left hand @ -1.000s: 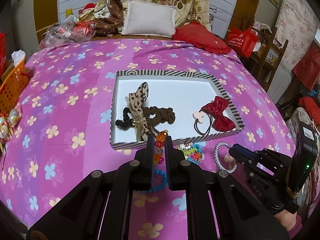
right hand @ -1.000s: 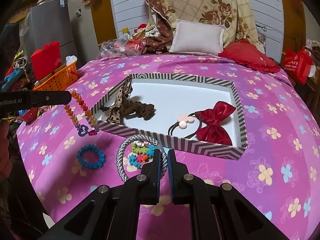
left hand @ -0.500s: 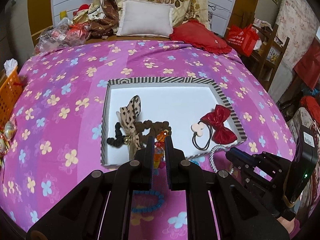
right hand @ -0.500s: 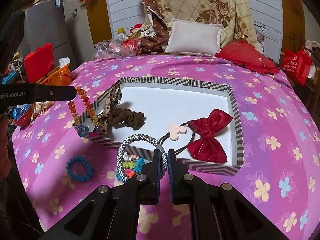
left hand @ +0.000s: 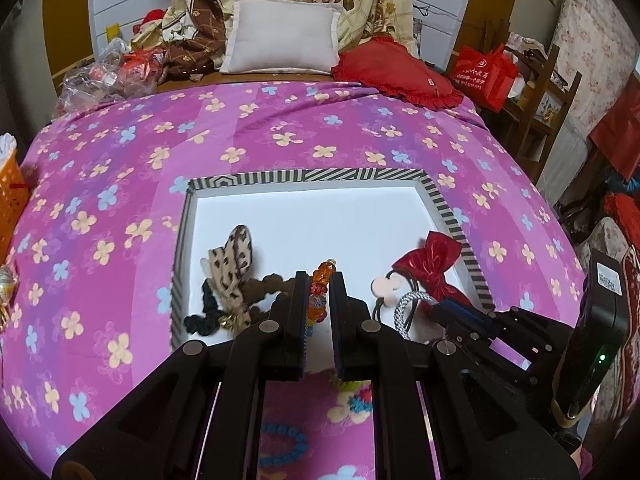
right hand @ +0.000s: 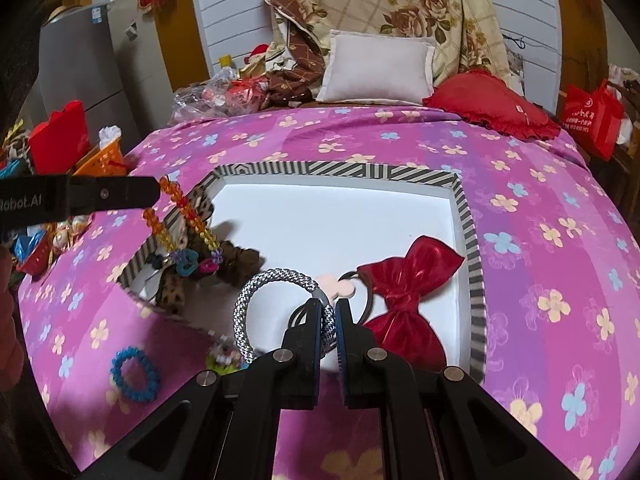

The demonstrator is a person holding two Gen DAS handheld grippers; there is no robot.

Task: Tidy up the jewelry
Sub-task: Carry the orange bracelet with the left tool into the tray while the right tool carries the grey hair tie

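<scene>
A striped-rimmed white tray (left hand: 360,176) (right hand: 464,208) lies on the pink flowered bedspread. It holds a leopard-print bow with a brown scrunchie (left hand: 234,268), and a red bow hair tie (left hand: 434,264) (right hand: 404,280). My left gripper (left hand: 319,280) is shut on an orange beaded bracelet (left hand: 320,292) (right hand: 188,216), which hangs over the tray's near left part. My right gripper (right hand: 329,308) (left hand: 440,308) is shut on a silver braided bangle (right hand: 260,300) (left hand: 404,308), held above the tray's near edge.
A blue beaded bracelet (right hand: 134,372) (left hand: 286,452) and a colourful bead bracelet (right hand: 224,358) lie on the bedspread in front of the tray. An orange basket (left hand: 10,196) stands at the left. Pillows (left hand: 280,36) lie at the headboard. A red bag (right hand: 592,116) is at the right.
Both grippers have moved forward with their bracelets, from in front of the tray to over its near part. The loose bracelets on the bedspread now lie behind them.
</scene>
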